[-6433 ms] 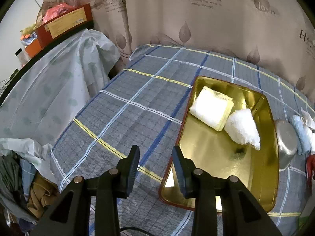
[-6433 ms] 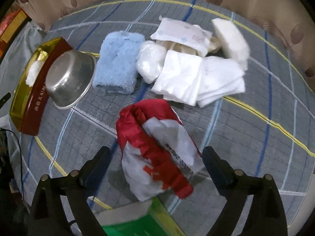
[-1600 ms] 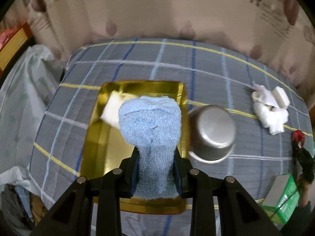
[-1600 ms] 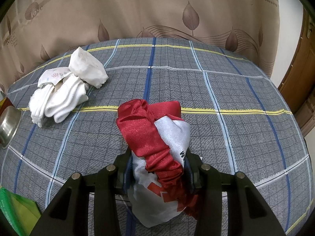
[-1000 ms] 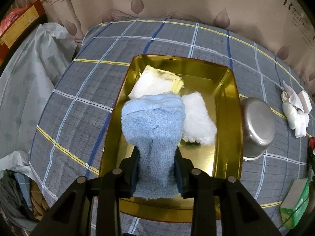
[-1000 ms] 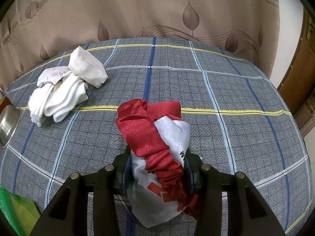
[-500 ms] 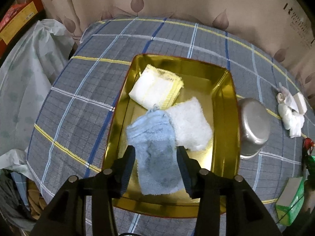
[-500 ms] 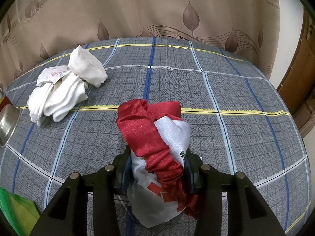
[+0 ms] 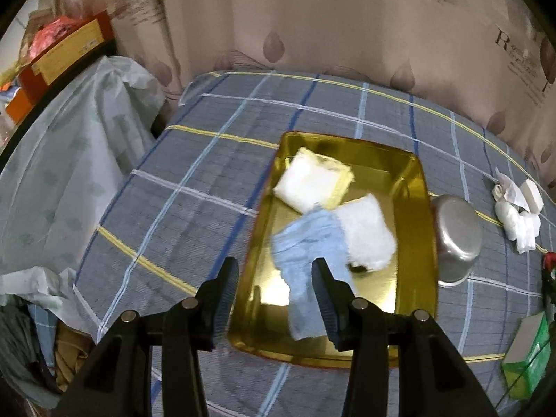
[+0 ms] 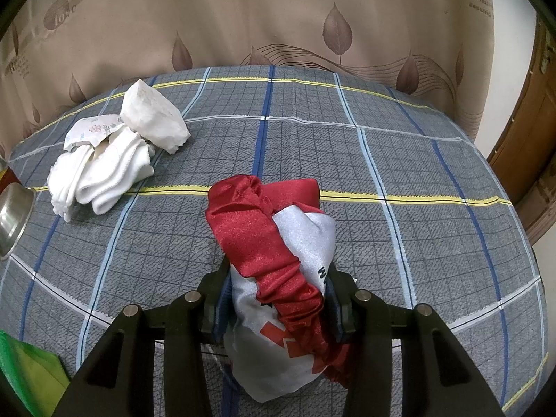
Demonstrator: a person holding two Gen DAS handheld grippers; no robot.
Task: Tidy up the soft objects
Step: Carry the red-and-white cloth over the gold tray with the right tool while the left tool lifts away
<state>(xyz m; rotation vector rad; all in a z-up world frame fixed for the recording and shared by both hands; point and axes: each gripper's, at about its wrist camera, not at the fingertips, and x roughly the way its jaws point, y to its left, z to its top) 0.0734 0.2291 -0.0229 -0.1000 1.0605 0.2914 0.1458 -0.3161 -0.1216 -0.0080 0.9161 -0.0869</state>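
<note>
In the left wrist view a gold tray (image 9: 422, 208) lies on the checked cloth. In it lie a light blue towel (image 9: 309, 260), a white fluffy cloth (image 9: 368, 236) and a white-yellow folded cloth (image 9: 312, 180). My left gripper (image 9: 274, 278) is open and empty, above the tray's near left edge. In the right wrist view my right gripper (image 10: 278, 292) is shut on a red and white cloth bundle (image 10: 278, 264), over the table. A pile of white soft items (image 10: 114, 163) lies at the far left, also in the left wrist view (image 9: 517, 215).
A steel bowl (image 9: 455, 239) stands right of the tray, its rim also in the right wrist view (image 10: 12, 219). A green box (image 9: 524, 358) sits at the near right. A covered side table (image 9: 62, 160) with boxes stands left. A curtain hangs behind the table.
My left gripper let go of the blue towel into the tray, then opened and drew back to the left. My right gripper has held the red and white bundle still.
</note>
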